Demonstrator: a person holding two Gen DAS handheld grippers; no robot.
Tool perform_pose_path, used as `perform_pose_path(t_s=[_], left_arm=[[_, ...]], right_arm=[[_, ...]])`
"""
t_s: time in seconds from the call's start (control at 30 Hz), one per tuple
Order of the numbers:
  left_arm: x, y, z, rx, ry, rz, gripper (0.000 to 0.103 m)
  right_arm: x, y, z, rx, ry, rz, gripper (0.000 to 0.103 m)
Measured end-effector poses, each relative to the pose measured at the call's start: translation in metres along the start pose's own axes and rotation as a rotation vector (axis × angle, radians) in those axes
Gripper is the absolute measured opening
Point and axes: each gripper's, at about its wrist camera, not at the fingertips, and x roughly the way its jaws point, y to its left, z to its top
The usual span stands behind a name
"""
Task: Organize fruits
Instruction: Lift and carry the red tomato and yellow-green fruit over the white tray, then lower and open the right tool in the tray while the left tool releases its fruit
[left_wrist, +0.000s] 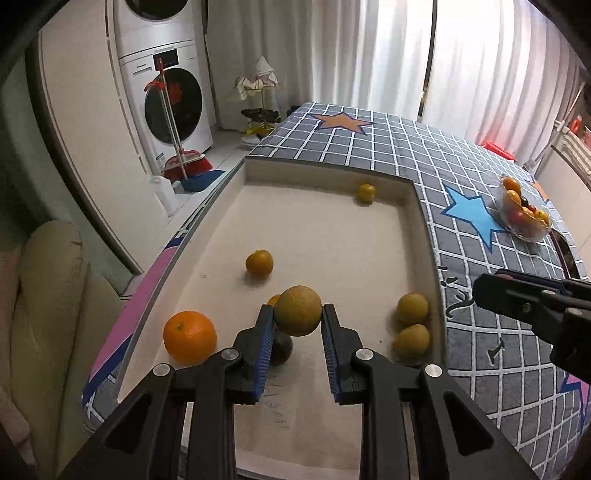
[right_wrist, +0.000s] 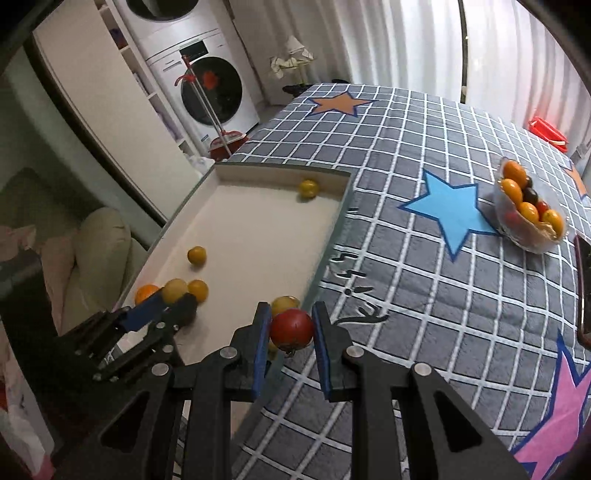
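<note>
My left gripper (left_wrist: 297, 314) is shut on a yellow-green round fruit (left_wrist: 297, 310), held above the white tray (left_wrist: 421, 206). It also shows in the right wrist view (right_wrist: 173, 293). Under it lie a dark fruit (left_wrist: 282, 347) and a large orange (left_wrist: 190, 338). My right gripper (right_wrist: 290, 325) is shut on a red tomato (right_wrist: 291, 328) over the tray's right wall (right_wrist: 332, 236). Several yellow and orange fruits lie loose in the tray. A glass bowl (right_wrist: 532, 206) full of small fruits stands at the right.
The tray rests on a grey checked cloth with stars (right_wrist: 454, 210). A dark phone-like object (right_wrist: 583, 291) lies by the bowl. A beige chair (left_wrist: 48, 295), washing machine (left_wrist: 173, 99) and broom (left_wrist: 184, 158) stand left of the table.
</note>
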Motion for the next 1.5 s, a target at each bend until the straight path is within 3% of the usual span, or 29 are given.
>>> perform_pose_path(t_s=[1.5], left_arm=[[0.025, 0.004, 0.011, 0.005, 0.033, 0.040, 0.027]], right_arm=[[0.041, 0.016, 0.019, -0.069, 0.042, -0.013, 0.025]])
